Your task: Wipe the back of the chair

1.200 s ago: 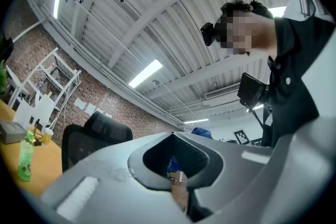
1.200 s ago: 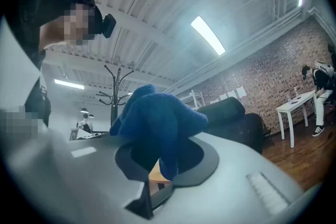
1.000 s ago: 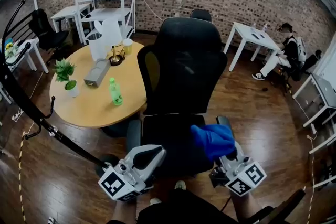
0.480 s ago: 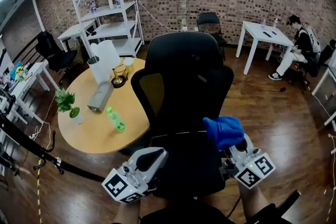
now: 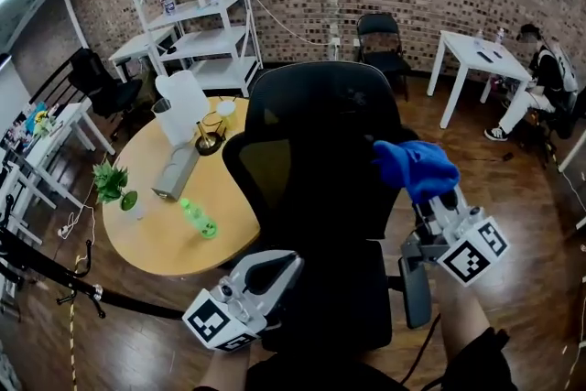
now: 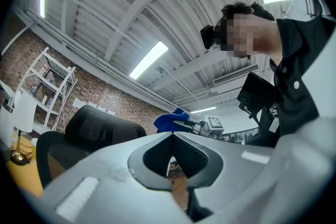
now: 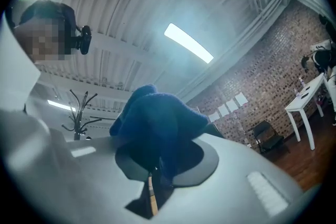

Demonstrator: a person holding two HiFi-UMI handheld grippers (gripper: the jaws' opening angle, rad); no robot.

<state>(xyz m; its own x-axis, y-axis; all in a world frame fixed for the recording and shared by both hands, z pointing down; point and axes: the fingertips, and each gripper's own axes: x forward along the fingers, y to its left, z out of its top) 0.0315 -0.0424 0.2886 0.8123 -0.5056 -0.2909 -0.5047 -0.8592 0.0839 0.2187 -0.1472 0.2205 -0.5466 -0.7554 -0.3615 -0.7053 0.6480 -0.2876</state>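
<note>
We hold the blue cloth in the right gripper. Its jaws are clenched on a bunched fold, so most of the fabric puffs out ahead of the tips. We judge that this leaves a soft pad to meet the chair before any hard plastic does.

The cloth sits at the right edge of the chair's backrest, about level with its upper half. From the head view we cannot quite tell whether it already touches the mesh.

The left gripper hangs low over the front of the chair's seat, jaws pressed together on nothing. It seems parked there to stay out of the wiping path.

We stand on the seat side of the chair, so the backrest rises straight ahead of us. Starting the cloth at one edge suits a sweep across it.
</note>
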